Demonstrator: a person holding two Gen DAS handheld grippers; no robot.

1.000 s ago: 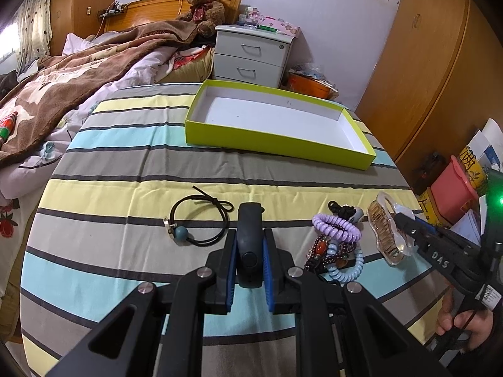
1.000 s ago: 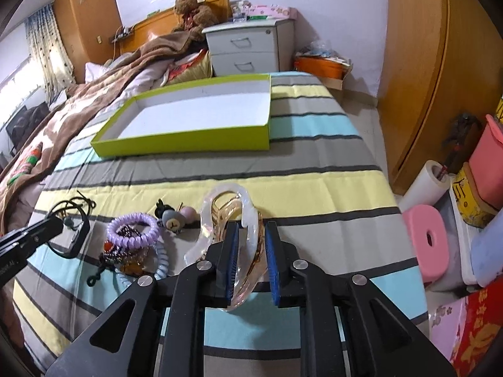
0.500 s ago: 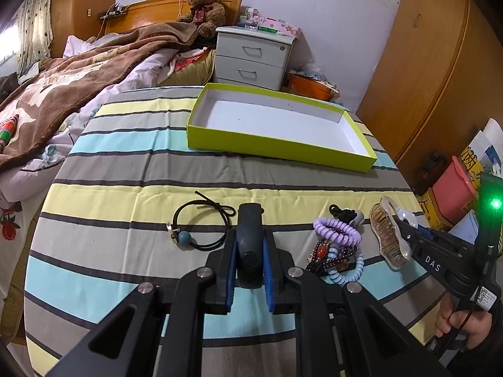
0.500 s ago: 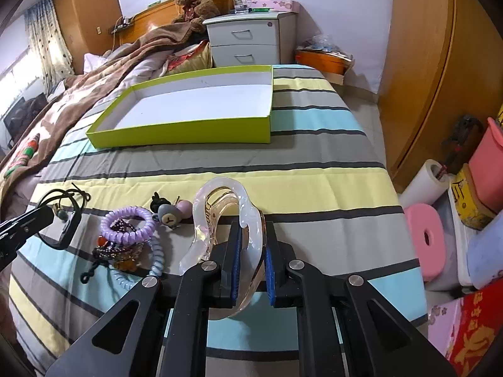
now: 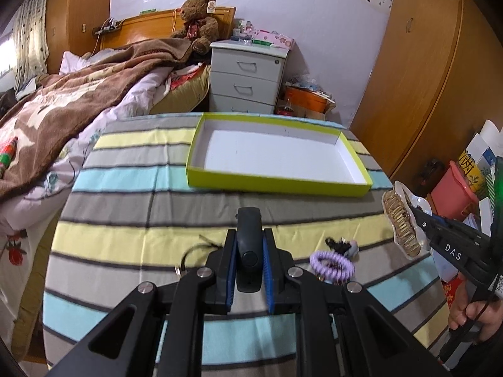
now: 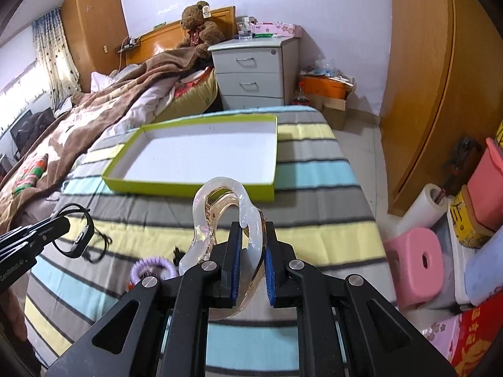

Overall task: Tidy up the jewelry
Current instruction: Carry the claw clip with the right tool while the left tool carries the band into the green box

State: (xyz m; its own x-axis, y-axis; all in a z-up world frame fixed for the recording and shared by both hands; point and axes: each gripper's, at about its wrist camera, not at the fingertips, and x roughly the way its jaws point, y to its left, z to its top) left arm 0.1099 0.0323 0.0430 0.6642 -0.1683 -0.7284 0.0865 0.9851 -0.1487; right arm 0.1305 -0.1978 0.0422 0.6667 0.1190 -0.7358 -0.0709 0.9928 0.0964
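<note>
My left gripper (image 5: 249, 235) is shut on a black wristband (image 5: 249, 251), held above the striped table; the right wrist view shows it as a hanging loop (image 6: 75, 235) at the left gripper (image 6: 59, 226). My right gripper (image 6: 251, 232) is shut on a clear hair claw clip (image 6: 220, 207) with gold teeth, also lifted off the cloth; from the left it appears as clip (image 5: 402, 223) in the right gripper (image 5: 421, 220). A lime-green box (image 5: 276, 185) (image 6: 188, 187) with a white, empty inside lies beyond both. A purple spiral hair tie (image 5: 331, 264) (image 6: 151, 265) stays on the table.
A black cord bracelet (image 5: 195, 251) lies partly hidden behind my left fingers, and a small dark hair bobble (image 5: 341, 246) sits by the purple tie. A bed with a brown blanket (image 5: 78, 110) borders the table's left. A pink stool (image 6: 415, 257) and boxes stand on the floor at right.
The right gripper closed on the clear clip, then lifted it off the cloth. The left gripper rose with the black wristband. Both now sit nearer the green box in view.
</note>
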